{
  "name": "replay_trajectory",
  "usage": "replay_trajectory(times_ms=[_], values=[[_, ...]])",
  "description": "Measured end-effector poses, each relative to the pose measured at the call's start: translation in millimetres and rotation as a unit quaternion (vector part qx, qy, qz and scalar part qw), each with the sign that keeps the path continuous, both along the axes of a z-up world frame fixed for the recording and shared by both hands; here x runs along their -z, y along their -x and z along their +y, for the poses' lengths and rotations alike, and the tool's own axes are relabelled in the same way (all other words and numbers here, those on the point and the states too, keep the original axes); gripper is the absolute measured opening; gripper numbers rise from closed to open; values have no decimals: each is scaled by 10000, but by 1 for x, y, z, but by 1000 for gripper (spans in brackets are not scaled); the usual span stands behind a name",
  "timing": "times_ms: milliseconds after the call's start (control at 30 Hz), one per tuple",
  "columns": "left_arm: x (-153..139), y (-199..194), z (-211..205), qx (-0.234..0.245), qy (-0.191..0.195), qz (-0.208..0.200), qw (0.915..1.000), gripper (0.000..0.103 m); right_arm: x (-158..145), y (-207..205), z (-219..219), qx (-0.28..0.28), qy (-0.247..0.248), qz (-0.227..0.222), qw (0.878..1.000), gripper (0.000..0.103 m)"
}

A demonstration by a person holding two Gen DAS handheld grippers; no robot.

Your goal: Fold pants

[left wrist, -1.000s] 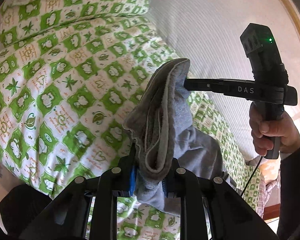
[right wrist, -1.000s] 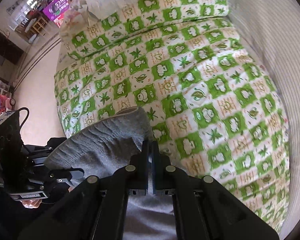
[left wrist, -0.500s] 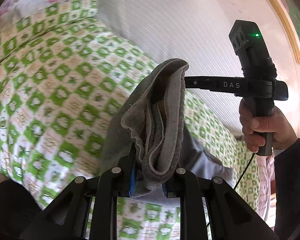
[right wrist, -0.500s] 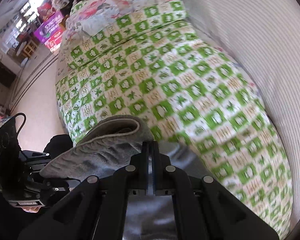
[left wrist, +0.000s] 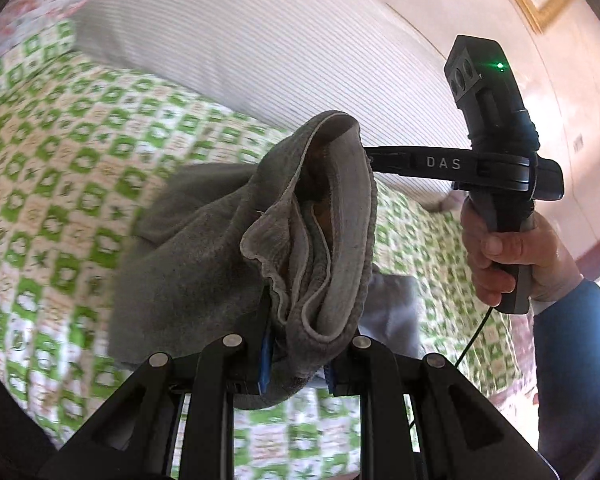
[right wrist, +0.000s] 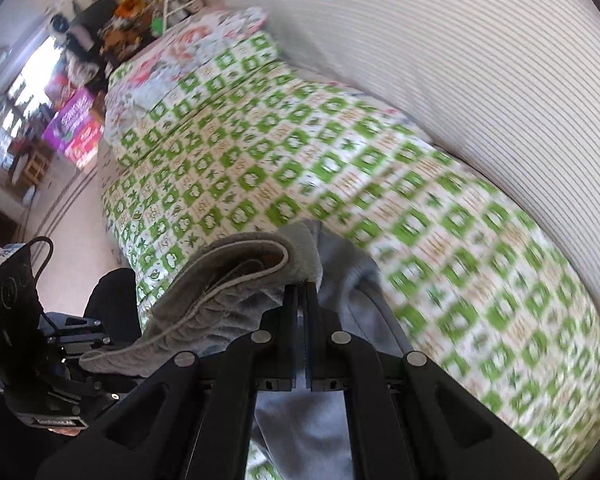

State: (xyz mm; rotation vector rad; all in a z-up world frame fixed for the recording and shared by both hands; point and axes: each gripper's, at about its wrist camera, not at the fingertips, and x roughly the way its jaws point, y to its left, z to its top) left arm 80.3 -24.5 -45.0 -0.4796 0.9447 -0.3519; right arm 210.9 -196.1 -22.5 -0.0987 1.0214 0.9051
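Grey pants [left wrist: 204, 256] hang by their bunched waistband between my two grippers, above a bed. My left gripper [left wrist: 300, 344] is shut on one end of the waistband. My right gripper [left wrist: 370, 158] comes in from the right, shut on the other end. In the right wrist view, my right gripper [right wrist: 301, 292] pinches the grey pants [right wrist: 236, 280], and the fabric hangs down below it. The left gripper [right wrist: 72, 344] shows at lower left in the same view, holding the far end.
A green-and-white patterned bedspread [right wrist: 340, 168] lies below the pants. A striped white cushion or headboard [right wrist: 460, 60] runs along the far side. A floral pillow [right wrist: 188, 48] lies at the bed's far end. Floor and cluttered shelves [right wrist: 60, 112] show at left.
Both grippers have lifted and tilted upward with the waistband held. More of the striped backing and wall shows now, and the pants hang more freely over the bed.
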Motion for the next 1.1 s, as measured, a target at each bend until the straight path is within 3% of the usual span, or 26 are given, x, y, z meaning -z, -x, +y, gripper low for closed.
replay_trajectory(times_ms=[433,633,833,900,967,1033,1100], values=[[3,6,-118,1123,-339,-88,9931,19,38,39,-152,1191,-696,241,9901,3],[16,6,-155,1371,-573,-52,9889,19,67,49,-194,1607,-850,445,9823,3],[38,0,-178,1592,-821,181,9837,20,103,49,-210,2003,-769,712,9741,3],[37,2,-176,1620,-788,157,9835,24,112,48,-215,2148,-785,810,9701,5],[33,5,-172,1646,-773,76,9833,38,116,50,-223,2349,-732,797,9660,6],[28,8,-168,1676,-748,-10,9830,46,120,53,-233,2567,-774,846,9597,8],[22,12,-163,1699,-779,-119,9823,49,121,59,-242,2734,-763,820,9554,15]])
